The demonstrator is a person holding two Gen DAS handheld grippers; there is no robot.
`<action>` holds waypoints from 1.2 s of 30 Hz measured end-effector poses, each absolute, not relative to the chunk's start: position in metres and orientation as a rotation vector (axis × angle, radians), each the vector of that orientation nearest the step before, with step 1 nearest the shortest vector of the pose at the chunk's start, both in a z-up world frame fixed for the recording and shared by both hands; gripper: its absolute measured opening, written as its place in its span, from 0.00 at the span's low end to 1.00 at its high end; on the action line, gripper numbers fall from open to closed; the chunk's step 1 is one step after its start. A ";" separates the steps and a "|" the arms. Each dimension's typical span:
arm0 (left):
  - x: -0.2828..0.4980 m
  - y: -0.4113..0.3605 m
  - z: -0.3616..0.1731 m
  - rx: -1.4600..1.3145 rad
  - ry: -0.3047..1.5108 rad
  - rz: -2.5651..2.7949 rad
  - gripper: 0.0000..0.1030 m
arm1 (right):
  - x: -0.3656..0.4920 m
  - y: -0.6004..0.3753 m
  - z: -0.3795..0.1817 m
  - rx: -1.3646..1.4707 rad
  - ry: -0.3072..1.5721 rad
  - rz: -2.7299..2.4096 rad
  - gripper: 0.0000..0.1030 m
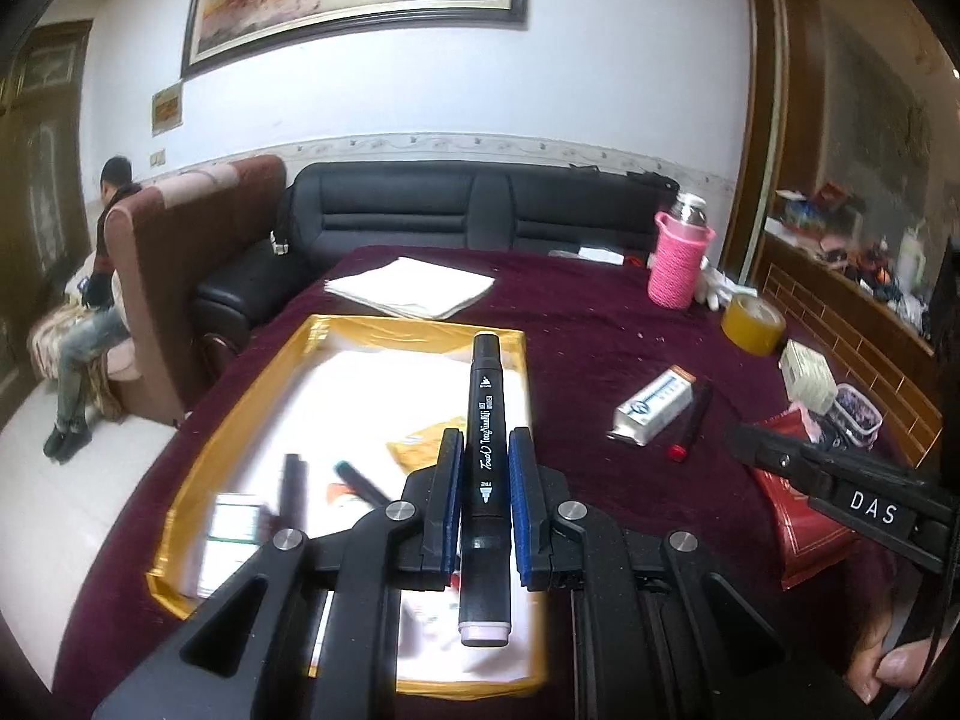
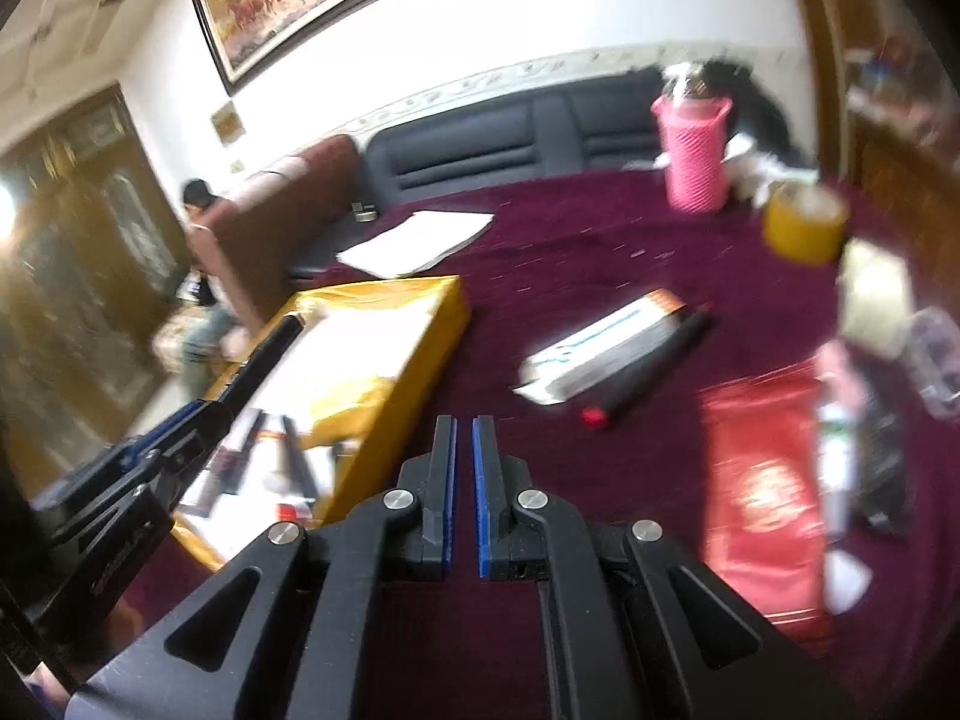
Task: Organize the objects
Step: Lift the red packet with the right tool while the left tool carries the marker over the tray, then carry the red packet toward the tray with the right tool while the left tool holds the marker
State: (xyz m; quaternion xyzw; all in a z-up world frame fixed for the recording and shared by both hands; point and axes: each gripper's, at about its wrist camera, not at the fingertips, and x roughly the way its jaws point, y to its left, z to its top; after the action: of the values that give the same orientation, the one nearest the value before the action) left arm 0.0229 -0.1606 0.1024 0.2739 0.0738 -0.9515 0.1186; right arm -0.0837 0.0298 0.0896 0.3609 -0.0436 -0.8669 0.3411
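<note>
Gold-edged tray (image 1: 198, 468): sat at the left of the maroon-clothed counter (image 1: 576, 324), with pens and small packets lying blurred on its white floor.
Left tongs (image 1: 485, 450): blue-padded jaws were closed on a black marker (image 1: 487, 420), held lengthwise over the tray.
Marker writing: white script read "Touch" plus "ART MARKER"; "BROAD" was printed toward the far end and "FINE" toward the near end.
Paper stack (image 1: 411, 287): white sheets lay beyond the tray, near the black sofa (image 1: 480, 210).
Boxed tube (image 1: 654, 405): white and orange carton lay right of the tray, its print too small to read.
Red-capped pen (image 1: 690, 426): lay just beside the carton, along its right side.
Right tongs (image 2: 464, 468): jaws stood nearly together with a thin gap, holding nothing; seen from the left wrist, the arm carried a "DAS" label.
Pink-sleeved bottle (image 1: 681, 258): stood upright at the far right.
Yellow tape roll (image 1: 753, 321): sat near the bottle.
Red packet (image 2: 762, 492): lay at the near right edge.
</note>
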 end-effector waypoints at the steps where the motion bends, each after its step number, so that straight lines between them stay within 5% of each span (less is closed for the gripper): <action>1: 0.025 -0.170 0.103 0.804 0.234 -2.780 0.11 | -0.084 0.026 0.090 0.947 -0.118 -2.238 0.03; 8: 0.035 -0.183 0.100 0.814 0.262 -2.783 0.11 | -0.090 0.044 0.102 1.001 -0.160 -2.299 0.06; 13: 0.034 -0.166 0.098 0.848 0.250 -2.843 0.11 | -0.105 0.117 0.101 1.137 -0.175 -2.424 0.48; 19: 0.029 -0.144 0.095 0.927 0.321 -2.934 0.11 | -0.113 0.184 0.077 1.284 -0.345 -2.406 0.50; 32: 0.031 -0.143 0.099 0.986 0.358 -2.926 0.11 | -0.147 0.117 0.038 1.409 0.064 -2.391 0.57; 36: 0.032 -0.142 0.099 0.990 0.356 -2.926 0.11 | -0.146 0.079 0.026 1.408 0.439 -2.430 0.65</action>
State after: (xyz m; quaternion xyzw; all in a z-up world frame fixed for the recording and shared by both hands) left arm 0.0320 -0.1424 0.0987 0.3184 0.1144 -0.9409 0.0160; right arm -0.1457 0.0787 0.0257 0.4898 0.1529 -0.8453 0.1491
